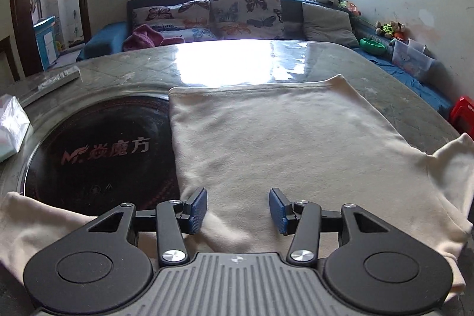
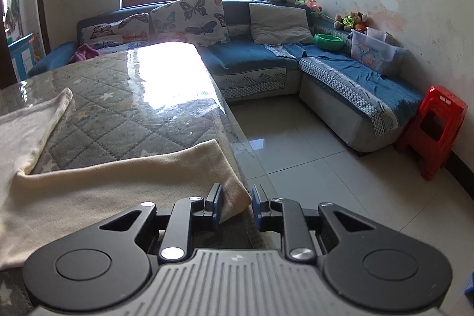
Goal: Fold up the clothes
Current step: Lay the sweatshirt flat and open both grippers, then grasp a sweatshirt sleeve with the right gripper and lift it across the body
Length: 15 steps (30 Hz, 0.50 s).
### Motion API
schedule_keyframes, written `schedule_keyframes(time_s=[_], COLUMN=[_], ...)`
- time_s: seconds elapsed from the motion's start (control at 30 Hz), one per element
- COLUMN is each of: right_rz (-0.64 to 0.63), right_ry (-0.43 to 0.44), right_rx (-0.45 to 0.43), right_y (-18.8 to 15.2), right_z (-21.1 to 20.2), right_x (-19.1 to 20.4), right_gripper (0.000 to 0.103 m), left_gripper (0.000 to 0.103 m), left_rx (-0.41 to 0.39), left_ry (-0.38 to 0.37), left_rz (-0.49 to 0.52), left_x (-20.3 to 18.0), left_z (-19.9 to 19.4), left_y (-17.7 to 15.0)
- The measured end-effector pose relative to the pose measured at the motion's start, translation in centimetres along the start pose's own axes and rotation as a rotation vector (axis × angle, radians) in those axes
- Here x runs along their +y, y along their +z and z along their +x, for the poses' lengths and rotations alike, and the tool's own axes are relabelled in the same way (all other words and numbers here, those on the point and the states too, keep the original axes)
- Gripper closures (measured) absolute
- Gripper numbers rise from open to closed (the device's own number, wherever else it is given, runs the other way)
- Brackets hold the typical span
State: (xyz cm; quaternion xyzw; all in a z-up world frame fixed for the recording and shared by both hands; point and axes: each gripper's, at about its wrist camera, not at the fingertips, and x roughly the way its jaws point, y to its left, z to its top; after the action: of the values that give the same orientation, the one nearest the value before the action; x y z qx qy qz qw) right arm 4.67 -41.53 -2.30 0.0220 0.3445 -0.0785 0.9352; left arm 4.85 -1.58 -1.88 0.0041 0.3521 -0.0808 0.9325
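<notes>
A cream long-sleeved shirt [image 1: 290, 138] lies spread flat on the table, hem toward the window, sleeves stretching out left and right. My left gripper [image 1: 238, 209] is open and empty, its blue pads [image 1: 198, 209] hovering just above the near, collar end of the shirt. In the right wrist view, the shirt's right sleeve [image 2: 133, 176] runs to the table's right edge. My right gripper [image 2: 237, 205] is open, with the sleeve's cuff corner [image 2: 237, 196] between its fingers.
The table [image 1: 237, 64] has a quilted cover under shiny plastic, with a round black induction hob [image 1: 97, 156] on the left. A tissue pack [image 1: 11, 129] sits far left. A blue sofa [image 2: 340, 73] and red stool [image 2: 435, 126] stand beyond the tiled floor [image 2: 311, 156].
</notes>
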Motion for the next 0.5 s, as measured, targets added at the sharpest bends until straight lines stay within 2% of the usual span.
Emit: schedule_keyframes(time_s=[0.1,0.33,0.4,0.43,0.5], right_rz=[0.029,0.052,0.06,0.063,0.082], right_ry=[0.028,0.041,0.046,0.048,0.056], right_rx=[0.0,0.004,-0.001,-0.003,-0.01], right_y=[-0.2,-0.4,-0.4,-0.4,-0.4], right_z=[-0.5,0.2,0.3,0.4,0.4], right_x=[-0.2,-0.3,-0.2,-0.2,-0.4], right_gripper=[0.076,0.075,0.083,0.091,0.094], left_gripper=[0.052,0.047,0.047,0.047,0.047], left_rx=[-0.005,-0.019,-0.018,-0.016,-0.012], left_ry=[-0.01,-0.081,-0.099,-0.105,-0.121], left_rz=[0.019,0.054,0.066,0.073,0.09], left_x=[-0.9,-3.7,-4.4,-4.8,-5.5], left_z=[-0.5,-2.0,-2.2,-2.3,-2.5], left_y=[-0.2,-0.3,-0.4,-0.5,-0.8])
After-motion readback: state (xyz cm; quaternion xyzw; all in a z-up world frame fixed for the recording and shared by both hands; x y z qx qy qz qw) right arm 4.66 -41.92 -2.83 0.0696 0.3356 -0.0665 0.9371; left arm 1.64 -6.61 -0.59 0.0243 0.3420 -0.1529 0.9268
